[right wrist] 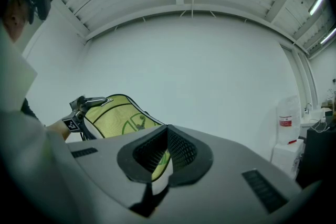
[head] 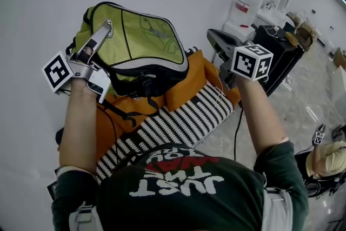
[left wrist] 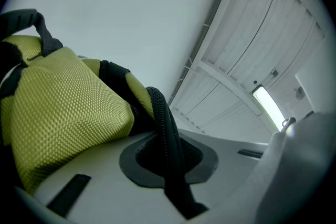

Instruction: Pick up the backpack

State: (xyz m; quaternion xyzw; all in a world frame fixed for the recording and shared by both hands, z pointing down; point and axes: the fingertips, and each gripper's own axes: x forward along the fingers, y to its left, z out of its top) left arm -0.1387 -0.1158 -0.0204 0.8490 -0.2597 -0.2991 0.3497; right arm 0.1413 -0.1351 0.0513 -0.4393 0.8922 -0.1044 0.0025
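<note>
The left gripper (head: pixel 104 27) is reaching up at the far left, its marker cube (head: pixel 58 71) sitting nearest the person. In the left gripper view its 2 fingers (left wrist: pixel 100 170) are pressing nearly together, pinching a ribbed black strap (left wrist: pixel 164 126) that is running down between the pads. The strap belongs to the lime-green backpack (head: pixel 141 40), whose woven green fabric is bulging just left of and above the fingers, touching the left one. In the head view the fingertips are meeting the pack at its upper left corner, and the body of the pack is spreading away to the right of them.

The backpack is resting on an orange cushion (head: pixel 186 84), with a black-and-white striped cloth (head: pixel 181 119) lying beside it on the person's side.

Further right, the right gripper (head: pixel 212 36) is hanging level, clear of the pack and to the right of it. In the right gripper view its mesh pads (right wrist: pixel 182 152) are closing on each other at the tips, leaving only a thin slit behind them; nothing is being gripped. Through that slit, and above and left of the fingers, the backpack is showing well apart, with the left gripper clamped at its top.

Beyond the right fingers, a white jug (head: pixel 246 5) and a black case (head: pixel 278 54) are standing by the wall.
</note>
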